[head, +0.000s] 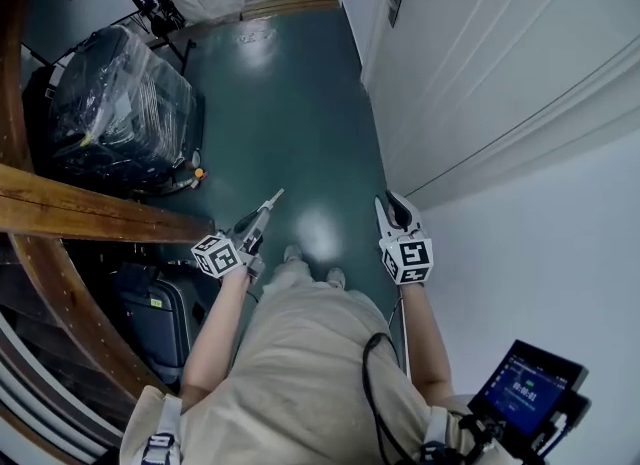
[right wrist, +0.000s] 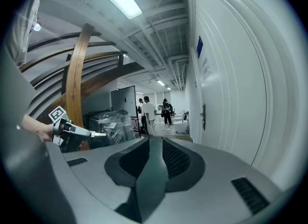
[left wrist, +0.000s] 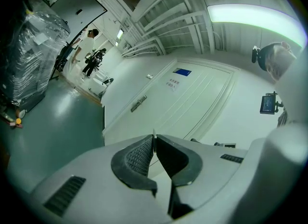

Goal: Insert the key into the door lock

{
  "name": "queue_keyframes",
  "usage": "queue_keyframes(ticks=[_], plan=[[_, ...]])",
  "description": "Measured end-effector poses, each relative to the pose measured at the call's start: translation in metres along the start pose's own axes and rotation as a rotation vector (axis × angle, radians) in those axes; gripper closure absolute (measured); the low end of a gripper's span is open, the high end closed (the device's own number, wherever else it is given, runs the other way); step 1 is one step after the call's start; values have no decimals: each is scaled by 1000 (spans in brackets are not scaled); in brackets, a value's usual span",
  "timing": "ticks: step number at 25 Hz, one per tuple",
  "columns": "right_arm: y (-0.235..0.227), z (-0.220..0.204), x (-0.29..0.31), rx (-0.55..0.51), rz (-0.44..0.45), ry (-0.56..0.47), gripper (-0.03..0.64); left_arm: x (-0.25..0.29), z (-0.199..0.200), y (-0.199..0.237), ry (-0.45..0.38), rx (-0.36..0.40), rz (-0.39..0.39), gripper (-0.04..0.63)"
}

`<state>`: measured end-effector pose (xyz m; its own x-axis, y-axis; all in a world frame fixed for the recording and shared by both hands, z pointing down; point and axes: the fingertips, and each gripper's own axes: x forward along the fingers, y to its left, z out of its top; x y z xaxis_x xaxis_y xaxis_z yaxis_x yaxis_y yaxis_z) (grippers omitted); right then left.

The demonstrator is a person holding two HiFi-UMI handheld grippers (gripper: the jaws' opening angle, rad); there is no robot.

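- Metal, thin and stiff: the key (left wrist: pixel 153 136) likely handles light and slippery, prone to twisting, so grip its flat head.
- Left hand-held gripper (left wrist: pixel 154 143) is clamped on it, frame centre.
- Right hand-held gripper (right wrist: pixel 153 146) is parted and empty.
- Door lock (left wrist: pixel 138 103) sits upper left, well apart.

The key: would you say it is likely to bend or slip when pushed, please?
The key looks thin and metal, so probably stiff and light. Gripped at one end by ribbed pads, it might pivot if pushed crooked.
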<state>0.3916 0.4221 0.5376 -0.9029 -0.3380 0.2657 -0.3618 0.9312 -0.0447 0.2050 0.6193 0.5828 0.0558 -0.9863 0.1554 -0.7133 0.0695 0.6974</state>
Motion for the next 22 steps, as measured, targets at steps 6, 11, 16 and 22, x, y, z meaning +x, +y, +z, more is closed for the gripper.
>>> queue_keyframes(ticks=[6,11,16,22], plan=[[13,22,32,-7,-33,2,526,8,34,34,5,-1,-46,560],[25,33,61,-15,-65,4,526,13,61,62,16,-8,-80,560],[28,45,79,-21,-107,13,526,21,83,80,23,-25,-112,560],[35,51,105,-18,-147,-11,526,28,104,103,31,-31,-159,560]])
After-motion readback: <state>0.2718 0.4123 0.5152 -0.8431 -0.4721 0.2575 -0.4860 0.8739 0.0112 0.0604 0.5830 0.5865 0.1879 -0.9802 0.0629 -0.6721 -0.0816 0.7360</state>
